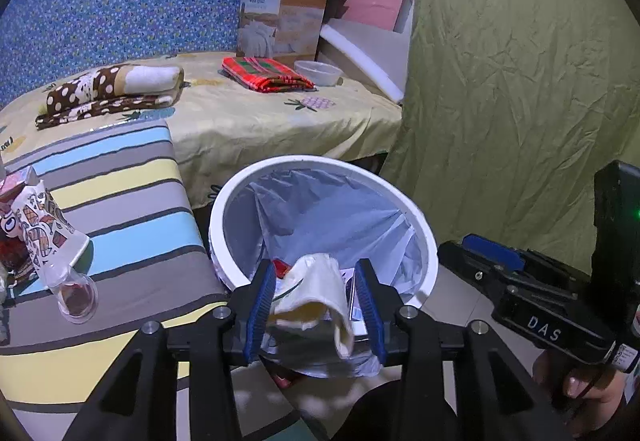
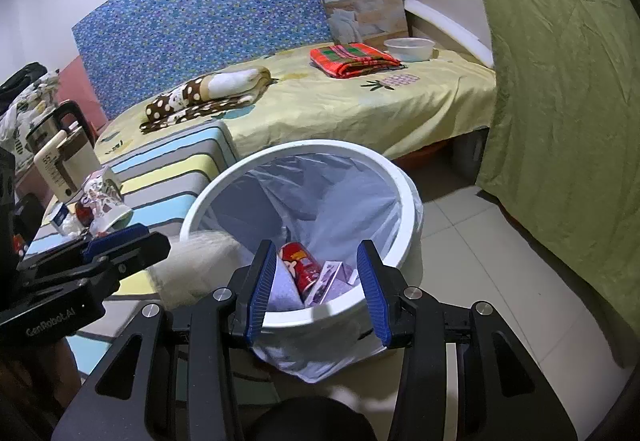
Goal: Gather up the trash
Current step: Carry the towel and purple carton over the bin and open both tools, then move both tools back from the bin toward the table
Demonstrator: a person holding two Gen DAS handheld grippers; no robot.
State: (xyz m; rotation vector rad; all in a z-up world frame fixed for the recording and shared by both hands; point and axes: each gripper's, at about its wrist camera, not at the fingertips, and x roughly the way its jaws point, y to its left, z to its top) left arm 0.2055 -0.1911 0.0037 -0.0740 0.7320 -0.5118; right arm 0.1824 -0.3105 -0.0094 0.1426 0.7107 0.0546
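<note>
A white round bin (image 1: 420,217) with a pale liner stands on the floor beside a striped table (image 1: 132,201). My left gripper (image 1: 316,305) is open over the bin's near rim; a crumpled cream wrapper (image 1: 316,289) sits loose between its fingers, blurred. My right gripper (image 2: 316,289) is open and empty over the bin (image 2: 408,209). Inside the bin lie a red can (image 2: 300,265) and a small carton (image 2: 332,277). On the table lie a patterned paper cup (image 1: 44,225) and a clear plastic cup (image 1: 76,297). The left gripper also shows in the right wrist view (image 2: 112,253), with the blurred wrapper (image 2: 200,265) beside it.
A bed with a yellow sheet (image 1: 256,121) stands behind, with folded blankets (image 1: 112,89), a red cloth (image 1: 264,77), a plastic bowl (image 1: 320,73) and a cardboard box (image 1: 280,21). A green curtain (image 1: 520,81) hangs right. A kettle (image 2: 60,157) stands on the table's far end.
</note>
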